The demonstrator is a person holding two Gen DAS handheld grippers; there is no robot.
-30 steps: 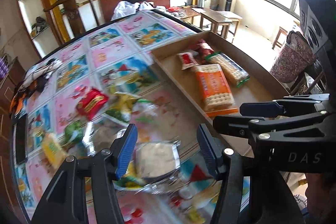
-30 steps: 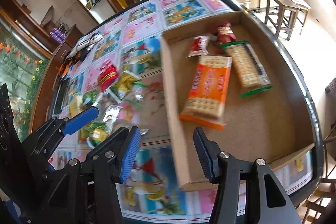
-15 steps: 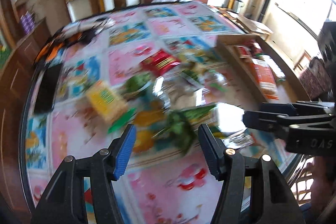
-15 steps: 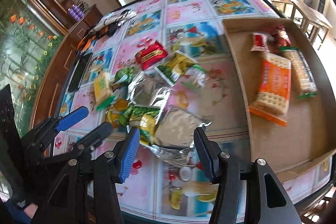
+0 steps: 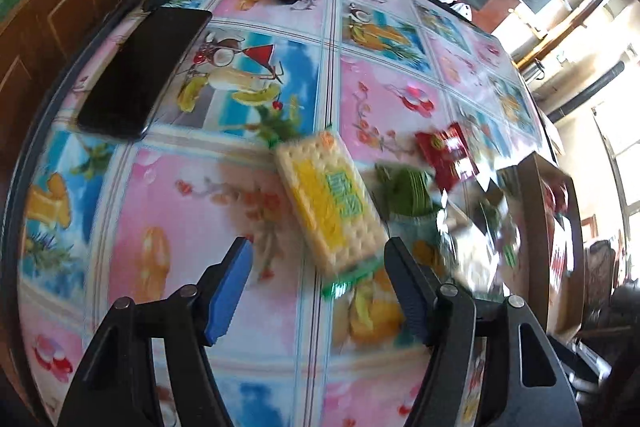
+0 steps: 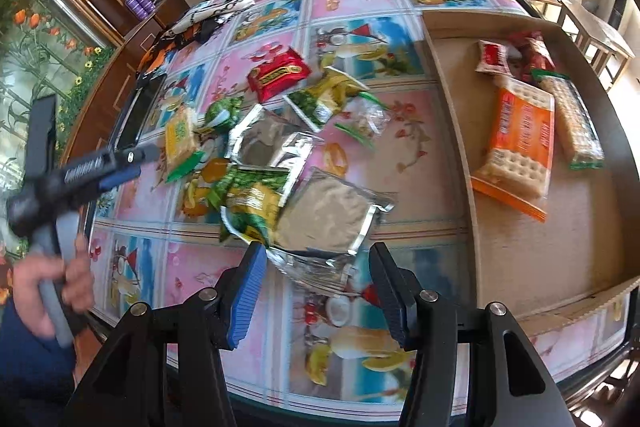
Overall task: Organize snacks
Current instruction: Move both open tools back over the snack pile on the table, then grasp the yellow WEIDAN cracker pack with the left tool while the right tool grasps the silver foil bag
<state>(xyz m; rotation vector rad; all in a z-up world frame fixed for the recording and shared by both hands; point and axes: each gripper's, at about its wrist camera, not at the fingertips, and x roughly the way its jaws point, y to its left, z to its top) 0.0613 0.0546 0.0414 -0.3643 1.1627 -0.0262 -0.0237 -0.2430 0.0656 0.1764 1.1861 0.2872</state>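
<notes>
Most snacks lie loose mid-bench: the yellow cracker pack (image 5: 330,201) toward the left edge, then the green bags (image 6: 250,197), the red packet (image 6: 279,75) and the silver pouch (image 6: 326,217). Only a few sit in the cardboard tray (image 6: 532,259) at the right edge, among them the orange cracker pack (image 6: 518,147), so I judge the sorting well short of half done. My left gripper (image 5: 320,291) hangs spread just short of the yellow pack, empty. My right gripper (image 6: 316,287) hovers spread over the silver pouch's near edge, holding nothing.
</notes>
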